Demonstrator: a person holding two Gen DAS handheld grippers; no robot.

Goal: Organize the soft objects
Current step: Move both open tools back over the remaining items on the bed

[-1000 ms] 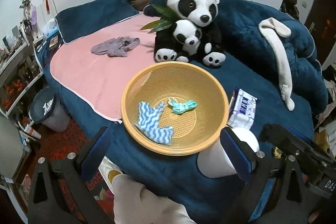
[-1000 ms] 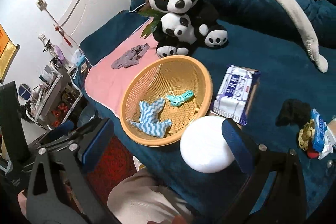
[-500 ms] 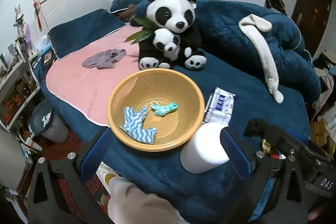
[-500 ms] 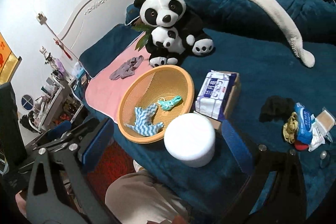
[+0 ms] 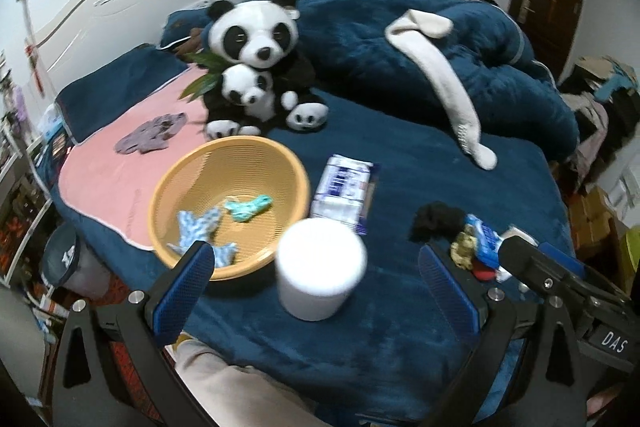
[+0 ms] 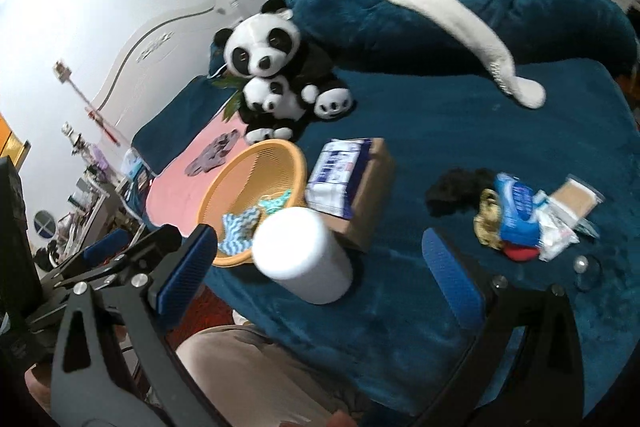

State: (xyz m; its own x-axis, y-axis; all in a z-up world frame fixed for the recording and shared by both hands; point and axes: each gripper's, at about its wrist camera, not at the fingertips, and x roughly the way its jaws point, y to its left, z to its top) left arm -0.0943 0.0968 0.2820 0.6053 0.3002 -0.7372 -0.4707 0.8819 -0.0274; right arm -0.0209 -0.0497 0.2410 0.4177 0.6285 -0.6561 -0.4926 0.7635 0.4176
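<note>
The orange mesh basket (image 5: pixel 230 163) sits on the near left part of the bed (image 5: pixel 420 155), half on the pink sheet (image 5: pixel 104 171) and half on the blue blanket. Inside it lie a blue-and-white zigzag cloth (image 5: pixel 200 227) and a small teal cloth (image 5: pixel 248 207), close together but apart. Just right of the basket is a blue-and-white tissue pack (image 5: pixel 342 191), its print too blurred to read; in the right wrist view it rests on a brown cardboard box (image 6: pixel 370 195). A white cylinder (image 5: pixel 320 267) stands upright in front of the basket and pack. A black soft item (image 5: pixel 438 221) lies further right, touching a heap of small packets and a yellowish scrunchie (image 6: pixel 486 223). Behind the basket sits a plush panda (image 5: pixel 256 67) holding a smaller panda, with a grey cloth (image 5: pixel 152 137) on the pink sheet to its left. A long cream sock (image 5: pixel 440 75) drapes over the bunched blue duvet.

The left claw (image 5: pixel 316 283) is spread wide with nothing between its blue pads. The right claw (image 6: pixel 320 267) is likewise wide apart and empty; its body, seen at the left view's lower right, bears the letters "DAS"
</note>
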